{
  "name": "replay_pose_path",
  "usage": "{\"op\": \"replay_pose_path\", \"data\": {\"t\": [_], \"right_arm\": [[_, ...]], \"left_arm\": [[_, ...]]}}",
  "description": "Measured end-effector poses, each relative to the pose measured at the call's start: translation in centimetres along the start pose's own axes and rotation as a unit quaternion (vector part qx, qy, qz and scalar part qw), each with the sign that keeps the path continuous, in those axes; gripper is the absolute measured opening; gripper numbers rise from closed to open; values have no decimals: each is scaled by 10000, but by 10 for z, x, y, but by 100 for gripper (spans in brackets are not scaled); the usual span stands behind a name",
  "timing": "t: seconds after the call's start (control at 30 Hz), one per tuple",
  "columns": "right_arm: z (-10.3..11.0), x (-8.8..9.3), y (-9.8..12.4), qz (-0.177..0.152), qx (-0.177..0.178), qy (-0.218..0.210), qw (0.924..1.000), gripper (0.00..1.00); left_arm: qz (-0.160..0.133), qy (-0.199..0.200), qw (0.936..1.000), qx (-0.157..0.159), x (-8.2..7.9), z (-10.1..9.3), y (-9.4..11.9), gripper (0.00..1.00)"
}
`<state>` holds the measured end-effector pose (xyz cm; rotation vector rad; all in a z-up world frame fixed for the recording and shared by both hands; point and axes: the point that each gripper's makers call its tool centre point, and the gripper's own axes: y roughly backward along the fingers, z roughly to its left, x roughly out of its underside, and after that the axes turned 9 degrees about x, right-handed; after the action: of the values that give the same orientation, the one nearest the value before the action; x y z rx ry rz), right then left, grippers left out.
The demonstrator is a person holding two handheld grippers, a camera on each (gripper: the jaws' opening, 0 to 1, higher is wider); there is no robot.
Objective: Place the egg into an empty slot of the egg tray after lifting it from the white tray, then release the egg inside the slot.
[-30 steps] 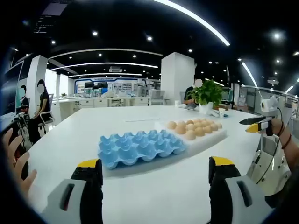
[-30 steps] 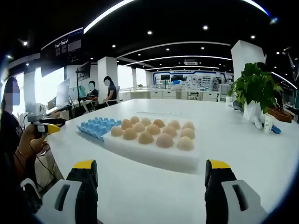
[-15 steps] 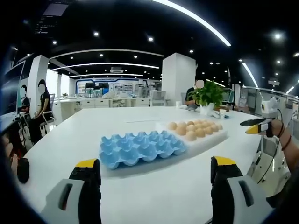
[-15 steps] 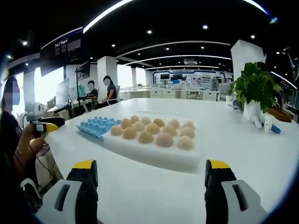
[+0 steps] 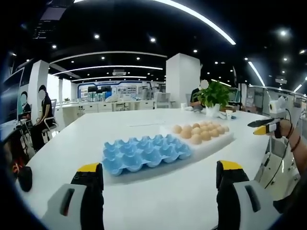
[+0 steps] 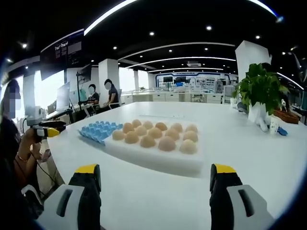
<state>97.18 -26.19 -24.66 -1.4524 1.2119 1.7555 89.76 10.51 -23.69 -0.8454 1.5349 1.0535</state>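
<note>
Left gripper (image 5: 156,179): we see its jaws spread wide, empty, short of the blue egg tray (image 5: 144,152).
Right gripper (image 6: 156,179): jaws wide apart, empty.
Eggs (image 6: 158,136): resting on the white tray (image 6: 158,160), beside the blue one.
Surroundings: potted plant (image 6: 261,98) on the table (image 6: 240,143), well apart; nothing blocks our approach.

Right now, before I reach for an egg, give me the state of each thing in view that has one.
left gripper: open, holding nothing, above the table.
right gripper: open, holding nothing, facing the white tray.
blue egg tray: every visible slot empty, flat on the table.
white tray: loaded with eggs, beside the blue egg tray.
eggs: sitting in rows on the white tray, none lifted.
</note>
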Motion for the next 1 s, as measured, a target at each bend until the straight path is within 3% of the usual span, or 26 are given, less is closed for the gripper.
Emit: {"op": "replay_pose_path", "data": {"t": [1.0], "right_arm": [[-3, -6, -4, -146, 31, -158, 9998, 94]], "left_arm": [[30, -25, 10000, 3, 1, -1, -2, 100]]}}
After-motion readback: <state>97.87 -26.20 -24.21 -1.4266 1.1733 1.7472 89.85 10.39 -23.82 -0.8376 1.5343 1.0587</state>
